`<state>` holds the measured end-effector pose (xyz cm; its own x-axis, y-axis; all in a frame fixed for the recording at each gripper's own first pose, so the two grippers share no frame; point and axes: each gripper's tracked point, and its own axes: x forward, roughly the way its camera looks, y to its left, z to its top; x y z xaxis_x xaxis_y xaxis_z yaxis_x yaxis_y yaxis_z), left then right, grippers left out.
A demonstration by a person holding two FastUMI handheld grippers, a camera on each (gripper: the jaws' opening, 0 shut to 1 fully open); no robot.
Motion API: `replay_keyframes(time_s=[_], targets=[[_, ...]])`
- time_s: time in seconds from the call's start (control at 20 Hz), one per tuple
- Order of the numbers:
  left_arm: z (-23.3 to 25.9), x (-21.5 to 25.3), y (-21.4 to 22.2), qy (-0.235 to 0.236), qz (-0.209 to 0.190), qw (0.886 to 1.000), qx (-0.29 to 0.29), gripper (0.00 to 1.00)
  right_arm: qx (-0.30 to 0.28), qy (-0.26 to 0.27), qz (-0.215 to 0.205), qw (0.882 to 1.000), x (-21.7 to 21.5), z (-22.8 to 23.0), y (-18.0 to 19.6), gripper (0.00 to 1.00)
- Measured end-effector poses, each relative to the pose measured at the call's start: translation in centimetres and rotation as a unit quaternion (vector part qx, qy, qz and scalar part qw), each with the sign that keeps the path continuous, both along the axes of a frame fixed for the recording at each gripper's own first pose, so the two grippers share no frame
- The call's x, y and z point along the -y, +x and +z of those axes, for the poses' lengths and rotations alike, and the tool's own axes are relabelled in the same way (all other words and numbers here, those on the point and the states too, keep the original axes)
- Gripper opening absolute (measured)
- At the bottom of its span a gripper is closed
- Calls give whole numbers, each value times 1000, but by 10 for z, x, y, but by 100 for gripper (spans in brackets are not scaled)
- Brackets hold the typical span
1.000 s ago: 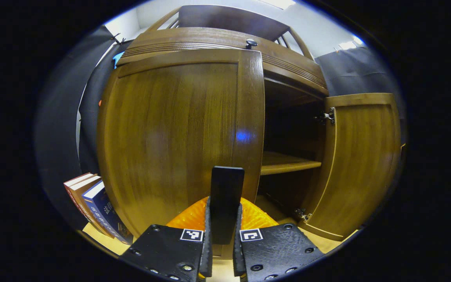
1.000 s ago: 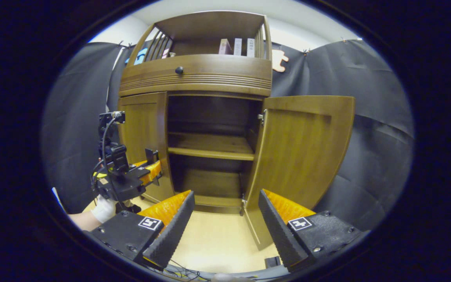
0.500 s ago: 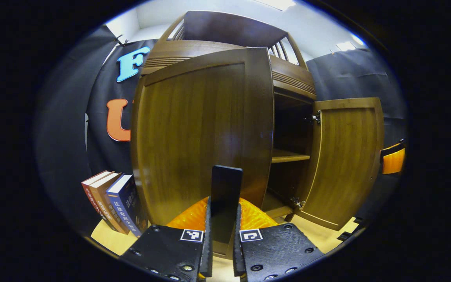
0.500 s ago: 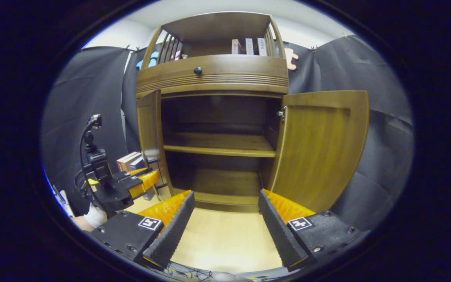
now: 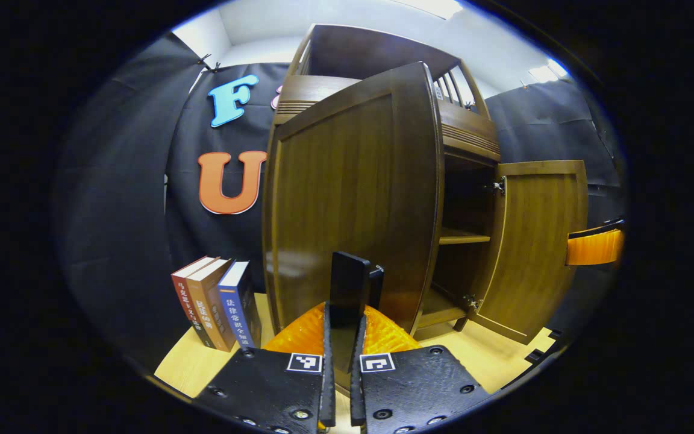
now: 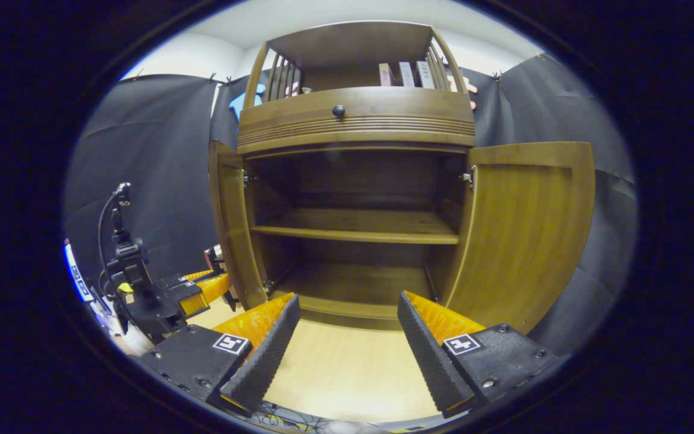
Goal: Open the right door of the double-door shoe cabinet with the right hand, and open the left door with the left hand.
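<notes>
The left gripper [image 5: 341,337] is clamped on a dark upright handle [image 5: 350,289] that stands between its fingers, right at the free edge of the left door [image 5: 347,193]. From those jaws the door rises straight ahead as a tall panel, its long axis upright and its hinge side away toward the cabinet [image 6: 356,120]. In the right gripper view the same door [image 6: 229,223] stands swung well out from the cabinet front, nearly edge-on, with the left gripper [image 6: 202,289] low beside it. Any further pull would have to follow the door's arc around that hinge, and the left hand is plainly the nearer one for it.

The right gripper [image 6: 347,337] hangs with its fingers spread wide and nothing between them, back from the cabinet and facing the open middle. The right door [image 6: 528,229] stands to the right of the cabinet opening, swung fully out. Inside, one shelf [image 6: 356,226] crosses the cabinet at mid-height, bare as far as can be seen.

Left of the cabinet, a few books [image 5: 217,307] stand on the floor [image 6: 347,367] just beside the left door's swing; I judge them the only thing that might meet the door if it goes wider. Both doors look open, so the task seems nearly done.
</notes>
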<state>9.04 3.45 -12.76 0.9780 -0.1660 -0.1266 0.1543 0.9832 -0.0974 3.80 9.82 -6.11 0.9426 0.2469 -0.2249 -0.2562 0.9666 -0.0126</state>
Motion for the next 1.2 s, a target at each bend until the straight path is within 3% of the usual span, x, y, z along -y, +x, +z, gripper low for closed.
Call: replay_keyframes(time_s=[0.1, 0.2, 0.85, 1.2], targets=[[1, -19, -10, 11, 16, 1000, -2, 8, -1, 0, 11, 1000, -10, -2, 0, 100], [-1, -36, -13, 25, 20, 999, 3, 0, -3, 0, 20, 1000, -20, -3, -1, 100], [-3, -68, -18, 15, -6, 1000, 14, 1, -6, -5, 34, 999, -32, -5, 0, 100], [-4, -96, -19, 7, 13, 1000, 13, 0, -12, -6, 37, 999, -30, -7, 0, 100]])
